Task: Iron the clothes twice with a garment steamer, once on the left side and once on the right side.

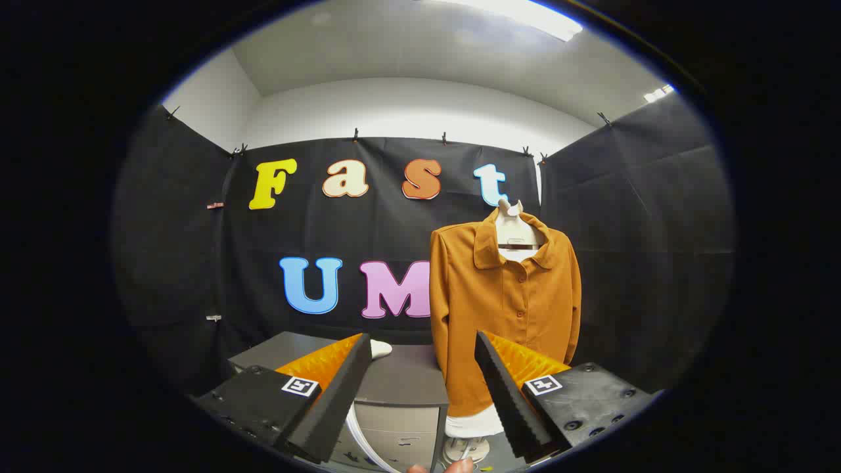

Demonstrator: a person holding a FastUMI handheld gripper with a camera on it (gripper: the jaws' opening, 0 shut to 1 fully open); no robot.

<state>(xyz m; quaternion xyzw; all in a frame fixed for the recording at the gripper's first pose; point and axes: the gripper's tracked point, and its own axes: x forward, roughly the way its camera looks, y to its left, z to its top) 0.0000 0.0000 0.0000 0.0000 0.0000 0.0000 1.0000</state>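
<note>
An orange-brown buttoned shirt hangs on a white mannequin torso, beyond my right finger and a little to its right. A white rounded object, maybe part of the garment steamer, lies on a grey cabinet beyond my left finger, mostly hidden by it. A white hose or cord curves down in front of the cabinet between my fingers. My gripper is open with nothing between its fingers, well short of the shirt.
The grey cabinet with drawers stands left of the mannequin, straight ahead and below my fingers. The mannequin's white base rests on the floor. Black cloth walls close the booth behind and at both sides. Fingertips of a hand show beneath the gripper.
</note>
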